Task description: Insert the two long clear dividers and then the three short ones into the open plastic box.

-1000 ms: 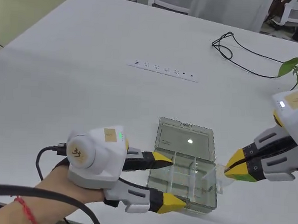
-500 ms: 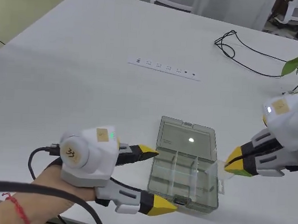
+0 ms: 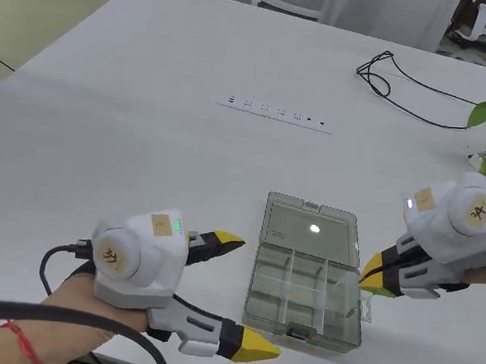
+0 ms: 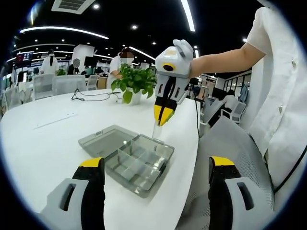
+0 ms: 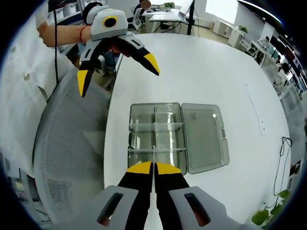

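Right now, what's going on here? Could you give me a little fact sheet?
place: white table, with a power strip, black cable and potted plant
box: plastic box, lid lying open, fitted dividers inside
left: left claw open, empty, beside the box
right: right claw shut on a clear divider, at the box's opposite side

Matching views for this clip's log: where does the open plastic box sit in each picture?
Head view: box lower centre, lid on its far side.
Left gripper view: lower centre, above the open jaws.
Right gripper view: centre, lid to the right, beyond the jaws shut on a divider.
Shared landmark: the potted plant.
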Demonstrator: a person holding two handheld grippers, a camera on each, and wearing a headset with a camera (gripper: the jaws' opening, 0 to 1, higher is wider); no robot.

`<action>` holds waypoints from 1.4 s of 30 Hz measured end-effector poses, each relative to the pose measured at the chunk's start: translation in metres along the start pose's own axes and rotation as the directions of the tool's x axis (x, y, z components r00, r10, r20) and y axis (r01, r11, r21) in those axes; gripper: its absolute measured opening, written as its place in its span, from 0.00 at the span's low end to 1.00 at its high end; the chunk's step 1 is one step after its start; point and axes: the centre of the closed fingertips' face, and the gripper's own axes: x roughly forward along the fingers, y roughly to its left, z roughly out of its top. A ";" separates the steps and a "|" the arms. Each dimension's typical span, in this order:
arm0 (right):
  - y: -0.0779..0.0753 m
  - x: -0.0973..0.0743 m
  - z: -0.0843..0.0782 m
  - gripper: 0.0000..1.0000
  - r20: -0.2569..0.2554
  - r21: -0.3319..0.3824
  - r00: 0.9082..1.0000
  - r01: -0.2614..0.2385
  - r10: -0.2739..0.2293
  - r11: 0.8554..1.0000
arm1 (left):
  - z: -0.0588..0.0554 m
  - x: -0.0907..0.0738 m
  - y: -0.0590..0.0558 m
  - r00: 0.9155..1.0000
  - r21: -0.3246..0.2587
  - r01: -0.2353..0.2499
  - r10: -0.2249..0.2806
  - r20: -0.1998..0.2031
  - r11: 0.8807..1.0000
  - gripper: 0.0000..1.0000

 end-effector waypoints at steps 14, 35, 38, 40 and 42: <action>-0.007 0.013 -0.010 0.03 -0.029 0.003 0.999 -0.012 0.012 1.000 | 0.002 -0.001 -0.001 1.000 -0.021 -0.002 0.003 0.022 1.000 0.91; -0.009 0.028 -0.017 0.03 -0.053 0.000 0.998 -0.023 0.023 1.000 | 0.002 -0.003 -0.002 1.000 -0.030 -0.002 0.003 0.030 1.000 0.90; -0.008 0.030 -0.019 0.03 -0.050 -0.007 0.999 -0.022 0.022 1.000 | 0.002 -0.003 -0.002 0.999 -0.031 -0.004 0.005 0.032 0.999 0.90; -0.009 0.031 -0.019 0.03 -0.043 -0.002 0.999 -0.023 0.023 1.000 | 0.002 -0.003 -0.002 1.000 -0.034 -0.006 0.007 0.031 0.999 0.90; -0.009 0.031 -0.019 0.03 -0.037 -0.005 0.999 -0.022 0.022 1.000 | 0.002 -0.003 -0.002 0.999 -0.033 -0.004 0.005 0.032 0.999 0.90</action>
